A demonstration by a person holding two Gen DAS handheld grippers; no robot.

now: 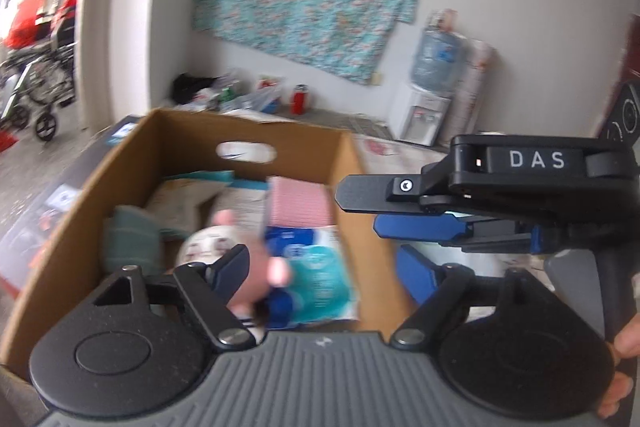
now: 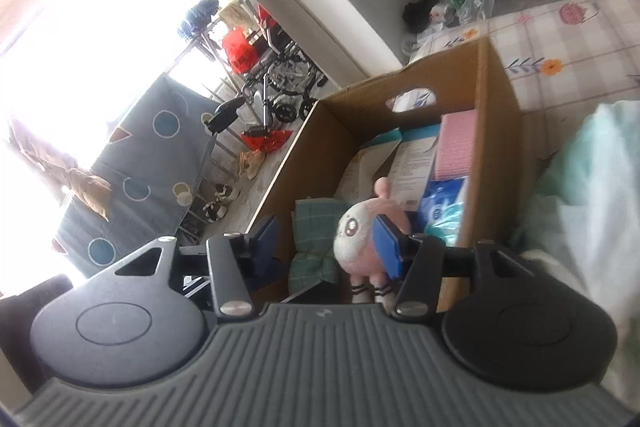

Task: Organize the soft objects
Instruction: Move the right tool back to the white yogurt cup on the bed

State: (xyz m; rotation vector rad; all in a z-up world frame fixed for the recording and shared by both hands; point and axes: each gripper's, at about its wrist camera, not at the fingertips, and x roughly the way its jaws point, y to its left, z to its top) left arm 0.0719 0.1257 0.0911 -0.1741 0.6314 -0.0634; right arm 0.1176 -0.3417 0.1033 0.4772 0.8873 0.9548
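Note:
A pink and white plush toy (image 2: pixel 360 239) lies in an open cardboard box (image 2: pixel 496 131), on a green checked cloth (image 2: pixel 316 223). It is blurred in the left wrist view (image 1: pixel 236 251). The box (image 1: pixel 80 211) also holds a pink cloth (image 1: pixel 300 203), a blue and teal soft pack (image 1: pixel 316 275) and papers. My left gripper (image 1: pixel 324 267) is open above the box, with nothing between its fingers. My right gripper (image 2: pixel 328 241) is open over the box edge, its right finger (image 2: pixel 386 247) in front of the toy. The right gripper also shows from the side in the left wrist view (image 1: pixel 384 211).
A pale green fabric (image 2: pixel 592 195) lies right of the box on a flowered tablecloth (image 2: pixel 560 39). A water dispenser (image 1: pixel 428 95), a red bottle (image 1: pixel 300 99) and bags stand along the far wall. A wheelchair (image 2: pixel 280 75) is beyond the box.

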